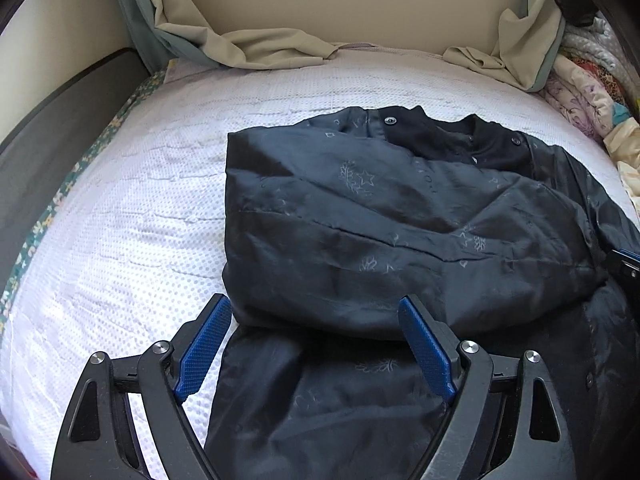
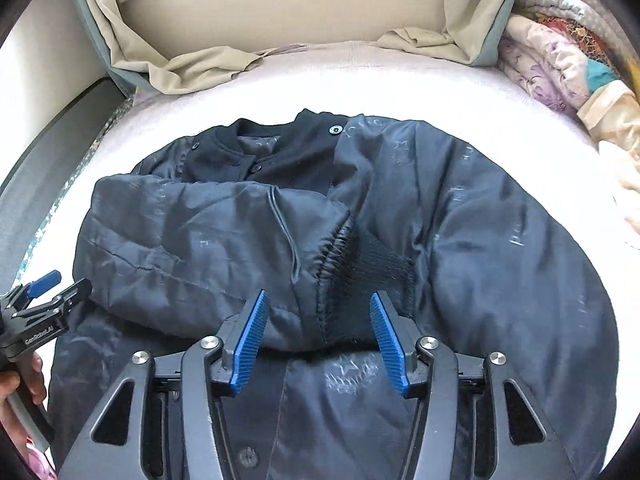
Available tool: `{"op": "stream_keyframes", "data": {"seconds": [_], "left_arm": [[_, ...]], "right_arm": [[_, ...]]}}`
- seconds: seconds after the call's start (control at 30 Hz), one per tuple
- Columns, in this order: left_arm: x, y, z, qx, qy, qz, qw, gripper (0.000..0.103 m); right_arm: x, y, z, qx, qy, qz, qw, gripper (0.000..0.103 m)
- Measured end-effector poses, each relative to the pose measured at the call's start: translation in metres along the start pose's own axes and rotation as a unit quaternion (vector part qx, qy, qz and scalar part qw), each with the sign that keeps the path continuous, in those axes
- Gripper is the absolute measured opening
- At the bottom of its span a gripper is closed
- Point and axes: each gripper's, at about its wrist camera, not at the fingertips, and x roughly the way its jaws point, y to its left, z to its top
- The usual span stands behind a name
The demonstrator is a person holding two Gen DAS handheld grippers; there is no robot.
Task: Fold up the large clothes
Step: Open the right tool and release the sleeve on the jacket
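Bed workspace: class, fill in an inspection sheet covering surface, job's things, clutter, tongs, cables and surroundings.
Surface: white dotted bed cover, mostly bare on the left.
Job's things: dark jacket, snaps and collar at the far end, one sleeve folded across the body, knit cuff on top.
Clutter: bundled quilts at the far right.
Tongs: left tongs open, over the jacket's near edge; right tongs open above the cuff, nothing gripped.
Cables: nothing seen.
Surroundings: beige curtain, wall behind.

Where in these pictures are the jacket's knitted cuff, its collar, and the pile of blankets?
cuff (image 2: 376,264): right wrist view, on the black ribbed knit.
collar (image 2: 296,152): right wrist view, on the dark band below the snap.
pile of blankets (image 2: 560,64): right wrist view, on a pale flowered fold.
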Motion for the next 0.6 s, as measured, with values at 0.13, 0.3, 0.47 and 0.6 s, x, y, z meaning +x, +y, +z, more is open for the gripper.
{"op": "stream_keyframes", "data": {"seconds": [0.13, 0.3, 0.47, 0.6], "left_arm": [[0.011, -0.005, -0.011, 0.001, 0.027, -0.002, 0.9996, 0.089], [0.032, -0.01, -0.024, 0.027, 0.047, 0.022, 0.9983, 0.09], [0.037, -0.006, -0.025, 0.017, 0.053, 0.021, 0.9982, 0.096], [0.015, -0.003, -0.024, -0.001, 0.055, -0.011, 0.9984, 0.095]], "right_arm": [[0.009, -0.001, -0.017, 0.006, 0.04, 0.002, 0.999, 0.052], [0.034, 0.001, -0.04, -0.018, 0.066, -0.025, 0.997, 0.052], [0.046, 0.003, -0.049, -0.038, 0.054, -0.031, 0.997, 0.058], [0.049, 0.008, -0.055, -0.054, 0.036, -0.045, 0.997, 0.063]]}}
